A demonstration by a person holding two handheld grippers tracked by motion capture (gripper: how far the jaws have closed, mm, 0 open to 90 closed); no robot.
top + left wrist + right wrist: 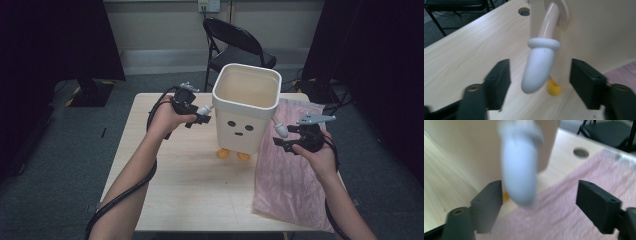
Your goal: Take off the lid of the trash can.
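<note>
A cream bin (245,117) with a dotted face, orange feet (223,153) and two stubby arms stands upright on the table (190,185). My left gripper (200,116) is at the bin's left arm. In the left gripper view its jaws stand open on either side of the arm's white hand (537,72), not touching it. My right gripper (286,142) is at the other arm's white hand (280,130). In the right gripper view that hand (520,177) is blurred and hangs between the open jaws, close to the left one.
A pink sheet (285,185) covers the table's right side, reaching under the right gripper. A black folding chair (235,42) stands behind the table. Dark curtains hang at both sides. The table has a round cable hole (524,11) near its far edge.
</note>
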